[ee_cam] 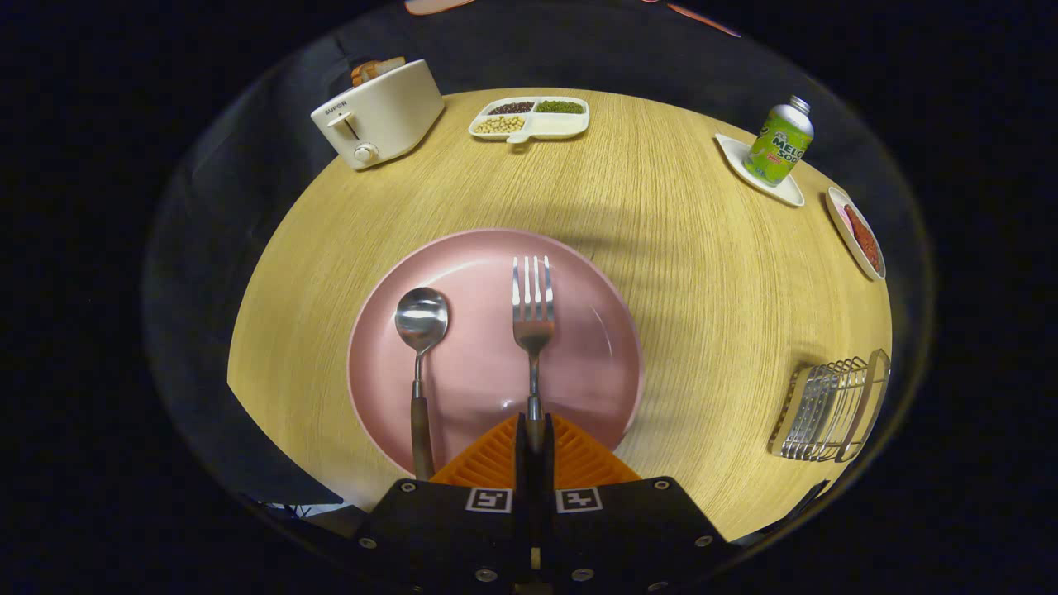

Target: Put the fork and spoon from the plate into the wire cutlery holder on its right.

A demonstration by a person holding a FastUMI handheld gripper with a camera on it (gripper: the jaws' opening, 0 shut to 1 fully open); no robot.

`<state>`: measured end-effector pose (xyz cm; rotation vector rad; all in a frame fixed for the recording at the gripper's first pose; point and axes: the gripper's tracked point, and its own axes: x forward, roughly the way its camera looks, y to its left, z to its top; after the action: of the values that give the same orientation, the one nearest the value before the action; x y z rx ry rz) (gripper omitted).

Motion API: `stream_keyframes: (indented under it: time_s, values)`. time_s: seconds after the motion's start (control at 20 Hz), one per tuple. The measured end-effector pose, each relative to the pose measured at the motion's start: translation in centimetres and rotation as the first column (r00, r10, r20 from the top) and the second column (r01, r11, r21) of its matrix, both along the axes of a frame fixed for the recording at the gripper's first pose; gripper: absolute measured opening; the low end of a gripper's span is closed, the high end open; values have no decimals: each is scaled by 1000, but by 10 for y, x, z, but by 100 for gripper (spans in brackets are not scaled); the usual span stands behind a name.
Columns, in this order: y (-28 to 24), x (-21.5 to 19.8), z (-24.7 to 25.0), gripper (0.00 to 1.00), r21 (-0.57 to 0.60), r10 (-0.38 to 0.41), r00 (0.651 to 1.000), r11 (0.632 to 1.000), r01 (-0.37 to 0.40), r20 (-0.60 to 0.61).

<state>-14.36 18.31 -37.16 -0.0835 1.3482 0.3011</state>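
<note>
A pink plate [463,273] lies on the wooden table just ahead of my fingers. On it a fork [533,318] points away from me, its dark handle running back between my two fingers. My gripper [535,430] is shut on the fork's handle, both fingers pressed against it. A spoon [420,330] with a brown handle lies on the plate to the left of the fork. The wire cutlery holder [831,409] with wooden ends stands on the table well to the right of the plate.
A cream toaster [378,114] stands at the far left. A divided dish of beans [531,118] sits at the far middle. A green soda bottle [779,142] on a white coaster and a small dish [858,233] stand at the far right.
</note>
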Motion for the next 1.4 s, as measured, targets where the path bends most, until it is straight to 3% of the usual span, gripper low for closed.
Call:
stream_keyframes:
  time_s: [0.35,0.8,1.1,1.4]
  values:
    - [-39,34,62,5,47,-92,983,995,86,160]
    - [-148,52,126,5,-9,-227,927,970,241,299]
    - [-220,45,131,5,-119,-226,941,958,262,251]
    - [-258,23,117,5,-221,-197,971,949,223,133]
